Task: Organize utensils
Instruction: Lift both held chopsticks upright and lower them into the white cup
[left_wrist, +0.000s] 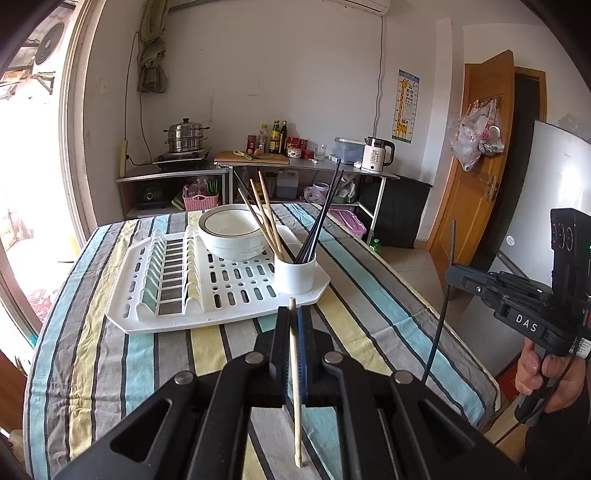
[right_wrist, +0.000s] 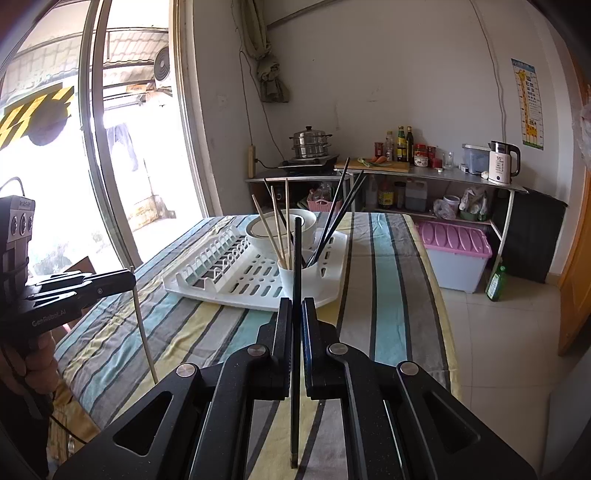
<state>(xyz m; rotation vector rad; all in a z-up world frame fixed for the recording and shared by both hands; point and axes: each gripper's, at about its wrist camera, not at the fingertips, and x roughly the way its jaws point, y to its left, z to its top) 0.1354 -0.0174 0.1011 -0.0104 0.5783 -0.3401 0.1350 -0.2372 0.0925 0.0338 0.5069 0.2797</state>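
Note:
My left gripper (left_wrist: 294, 314) is shut on a wooden chopstick (left_wrist: 295, 387), held upright above the striped tablecloth in front of the white drying rack (left_wrist: 147, 317). My right gripper (right_wrist: 296, 306) is shut on a black chopstick (right_wrist: 296, 258), also upright. It shows at the right of the left wrist view (left_wrist: 448, 271) too. A white utensil cup (left_wrist: 295, 275) on the rack's front right corner holds wooden chopsticks (left_wrist: 264, 218) and black chopsticks (left_wrist: 323, 214). The cup also shows in the right wrist view (right_wrist: 291, 278). The left gripper shows at the left of the right wrist view (right_wrist: 131, 277).
White stacked bowls (left_wrist: 231, 232) sit on the rack behind the cup. The table's right edge (left_wrist: 436, 306) drops to a tiled floor with a pink-lidded box (right_wrist: 456, 254) and a green bottle (right_wrist: 496, 282). A kitchen shelf (left_wrist: 310, 166) stands behind the table.

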